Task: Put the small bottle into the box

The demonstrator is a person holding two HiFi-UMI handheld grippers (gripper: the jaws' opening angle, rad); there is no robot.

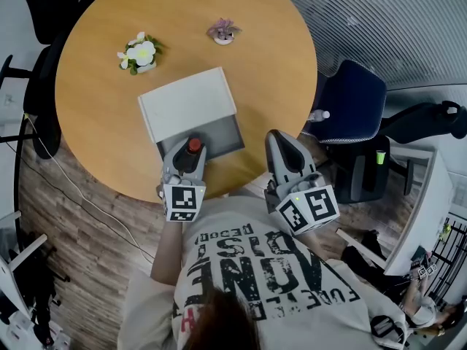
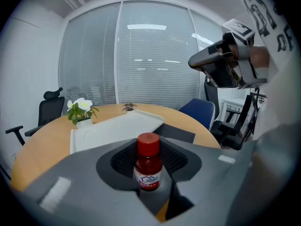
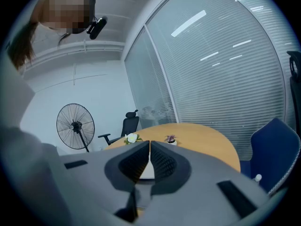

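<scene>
Trainee: Grip first: what has the left gripper (image 1: 187, 154) got?

Coach: It has the small bottle (image 2: 148, 164), upright with the red cap on top. The jaws stand partly apart and press on it at label height. The bottle hangs at the near edge of the box (image 1: 186, 102), close to the dark opening (image 1: 222, 132) that the white top leaves uncovered.

Trainee: And the right gripper (image 3: 149, 150)?

Coach: Its jaws are closed on nothing. It waits off the near rim of the desk (image 1: 95, 122), apart from the box.

Trainee: How should the person place the bottle well?

Coach: Probably by carrying it a little further in, until the base is over the middle of the dark opening and not over the rim. The bottle should stay upright on the way down, clear of the white top's edge just beside the gap.

Trainee: When should the jaws let go?

Coach: Only once the base rests on the box floor. A tall, narrow bottle dropped from above would likely topple. How deep the opening is cannot be told from here, so the descent should be slow. If the light box slides, the idle gripper could steady it.
</scene>
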